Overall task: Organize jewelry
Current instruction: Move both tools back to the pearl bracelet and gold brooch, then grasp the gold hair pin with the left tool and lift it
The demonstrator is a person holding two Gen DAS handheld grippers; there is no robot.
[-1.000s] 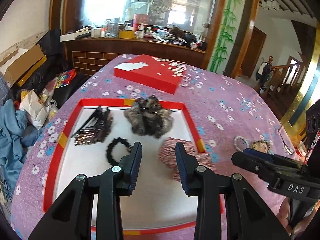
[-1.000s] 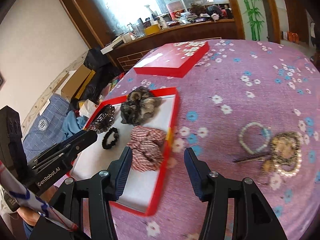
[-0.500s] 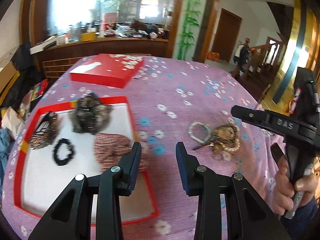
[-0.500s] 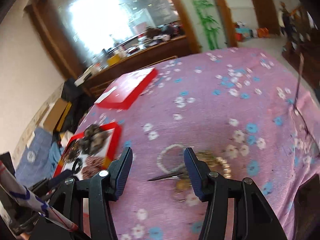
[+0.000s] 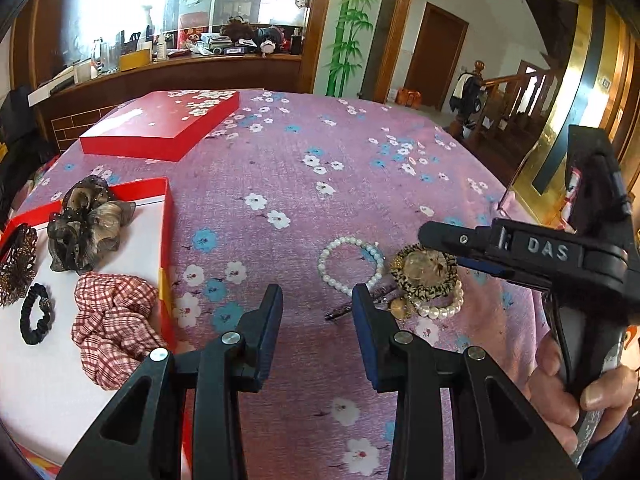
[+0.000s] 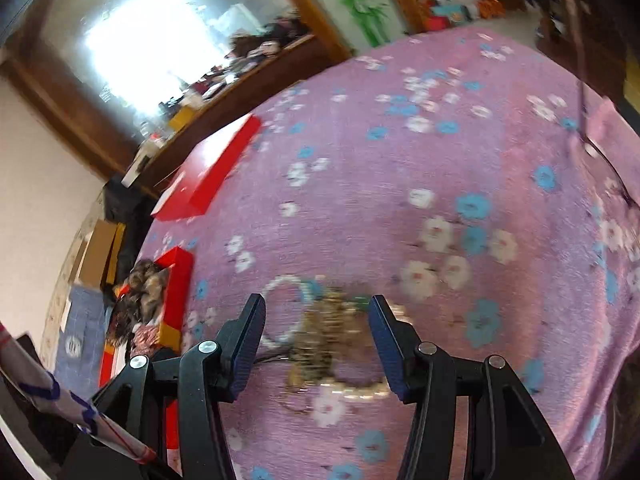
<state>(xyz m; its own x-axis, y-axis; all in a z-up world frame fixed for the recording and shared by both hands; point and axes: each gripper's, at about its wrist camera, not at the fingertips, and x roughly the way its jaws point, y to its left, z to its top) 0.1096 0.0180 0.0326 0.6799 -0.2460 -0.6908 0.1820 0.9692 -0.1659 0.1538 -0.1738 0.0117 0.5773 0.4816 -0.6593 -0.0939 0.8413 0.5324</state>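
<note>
"DAS" on right gripper [image 5: 440,236]

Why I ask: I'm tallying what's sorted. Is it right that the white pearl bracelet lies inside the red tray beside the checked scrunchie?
No. The pearl bracelet lies on the purple tablecloth, outside the red tray; the left wrist view shows it. The checked scrunchie is in the tray.

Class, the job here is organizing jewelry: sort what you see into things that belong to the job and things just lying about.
Job:
pearl bracelet
leopard-print scrunchie
hair clip
red tray
checked scrunchie

Lying about:
red lid
cluttered counter
</note>
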